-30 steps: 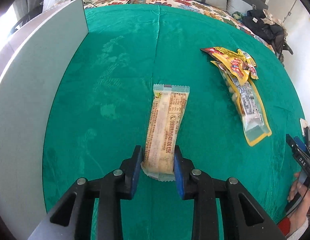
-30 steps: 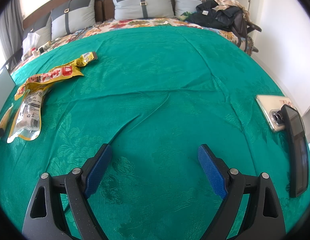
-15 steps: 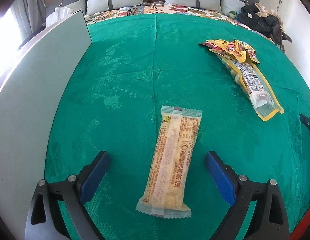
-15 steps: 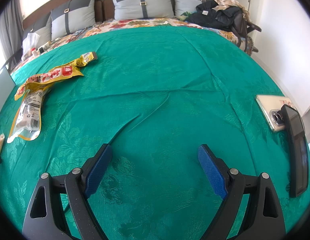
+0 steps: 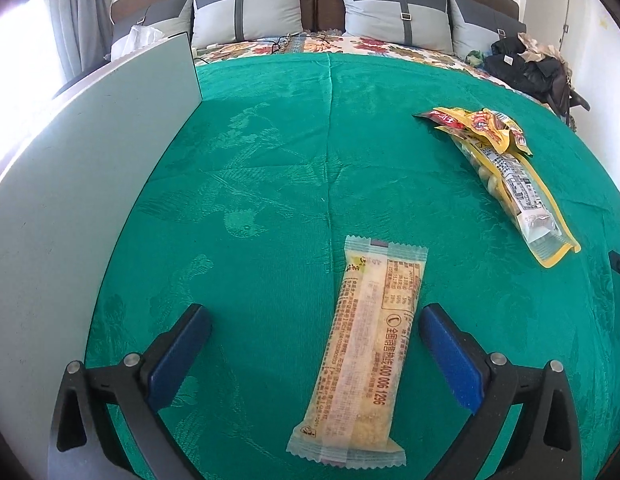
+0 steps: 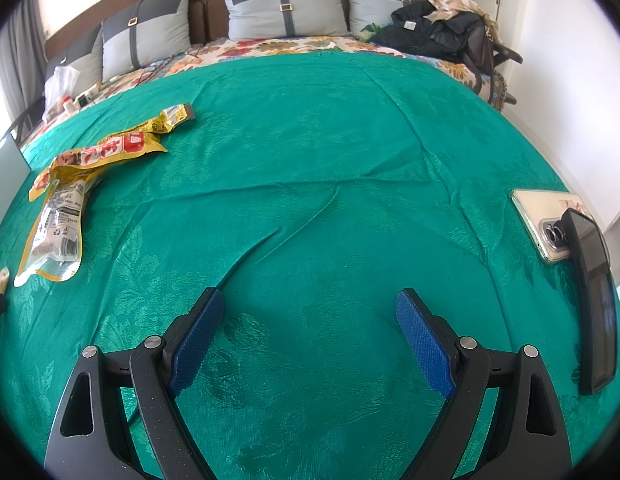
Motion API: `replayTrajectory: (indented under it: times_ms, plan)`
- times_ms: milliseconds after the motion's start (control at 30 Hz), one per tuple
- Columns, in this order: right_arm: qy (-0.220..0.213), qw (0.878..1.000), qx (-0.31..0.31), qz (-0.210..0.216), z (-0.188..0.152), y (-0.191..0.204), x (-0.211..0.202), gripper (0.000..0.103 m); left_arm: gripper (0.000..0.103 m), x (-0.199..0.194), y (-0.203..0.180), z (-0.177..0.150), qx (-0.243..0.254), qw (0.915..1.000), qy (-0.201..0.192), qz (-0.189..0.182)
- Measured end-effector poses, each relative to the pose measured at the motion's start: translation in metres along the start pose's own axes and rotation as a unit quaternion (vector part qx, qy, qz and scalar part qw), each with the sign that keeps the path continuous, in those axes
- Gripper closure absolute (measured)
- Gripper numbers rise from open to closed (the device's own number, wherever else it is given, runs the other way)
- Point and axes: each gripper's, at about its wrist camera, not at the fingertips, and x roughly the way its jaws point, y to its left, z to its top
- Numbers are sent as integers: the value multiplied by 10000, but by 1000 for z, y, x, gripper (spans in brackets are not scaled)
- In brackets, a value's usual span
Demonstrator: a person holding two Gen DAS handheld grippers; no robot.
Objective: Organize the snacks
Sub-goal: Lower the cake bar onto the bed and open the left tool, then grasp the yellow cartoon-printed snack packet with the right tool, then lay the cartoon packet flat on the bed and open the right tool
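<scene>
A long pale snack bar in a clear wrapper lies flat on the green bedspread. My left gripper is open and empty above it, its blue fingers spread to either side of the bar's near half. Two more snack packs lie farther right: a clear yellow-edged pouch with a crumpled yellow and red bag on its far end. In the right wrist view the pouch and the bag lie at the left. My right gripper is open and empty over bare cloth.
A pale grey board stands upright along the left side. Two phones lie at the right edge of the bedspread. Pillows line the headboard, and dark clothes and a bag sit at the far right.
My left gripper let go of the snack bar, opened wide and drew back and up. The bar now lies loose on the cloth. My right gripper has not moved.
</scene>
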Motion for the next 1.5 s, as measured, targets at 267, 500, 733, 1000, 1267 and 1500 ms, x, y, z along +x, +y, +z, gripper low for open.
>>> replayTrajectory:
  times_ms: [267,500,733,1000,1267,1500]
  plan:
    - [0,10000,-2,-4,0,0,0,13,0,1,0,0,-1,10000,-5,-8]
    - [10,10000,20,-43,0,-2,0,12,0,1,0,0,-2,10000,-6,-7]
    - [2,9824,1109,1504,31,5,-19,14,0,1,0,0,0,10000,-7,-5]
    - [1187,8978,2814,3175,98,72,59,14,0,1,0,0,-2,10000,-9,-9]
    - [1434,9117,2762,2681,121,109,98,60,0,1,0,0,-4,10000,-11,-9]
    - [761,8868,2904,3513,108,60,71,85,0,1,0,0,-3,10000,-13,-4]
